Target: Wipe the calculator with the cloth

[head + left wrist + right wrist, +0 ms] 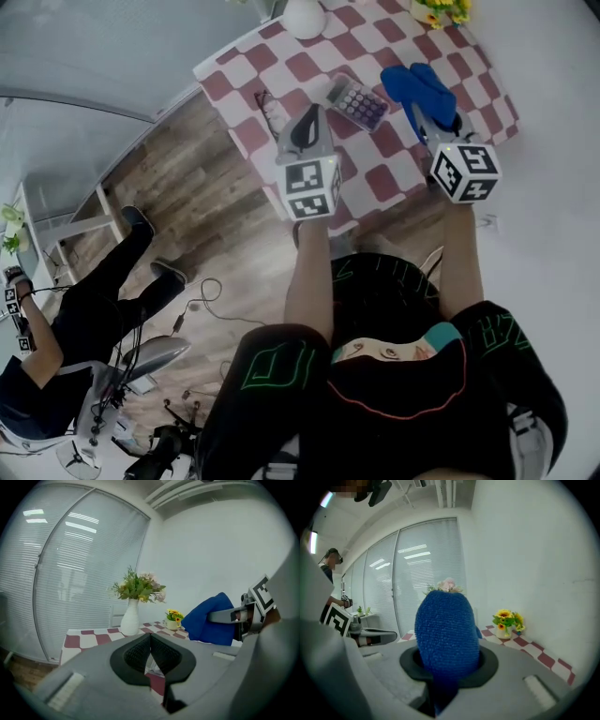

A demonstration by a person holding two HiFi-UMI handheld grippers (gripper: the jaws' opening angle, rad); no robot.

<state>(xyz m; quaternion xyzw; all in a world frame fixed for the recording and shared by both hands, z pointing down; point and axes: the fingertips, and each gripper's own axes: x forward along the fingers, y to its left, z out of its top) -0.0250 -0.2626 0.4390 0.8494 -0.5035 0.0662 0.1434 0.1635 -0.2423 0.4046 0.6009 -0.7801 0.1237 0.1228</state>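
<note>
The right gripper [422, 114] grasps the blue cloth [417, 84] in its fingers. The left gripper [307, 127], fingers clenched empty, hovers beside the calculator [356, 101].

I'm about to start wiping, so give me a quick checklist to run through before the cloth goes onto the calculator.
1. Cloth gripped by the right gripper: ok, jaws shut on it.
2. Calculator lying keys up on the table, uncovered: ok.
3. Cloth over the calculator: not ok, it is off to the calculator's right, apart.
4. Left gripper steadying the calculator: not ok, it is shut, empty and beside it.
5. Vase out of the way: ok, at the far edge.
6. Cloth's height above the table: cannot tell.
</note>
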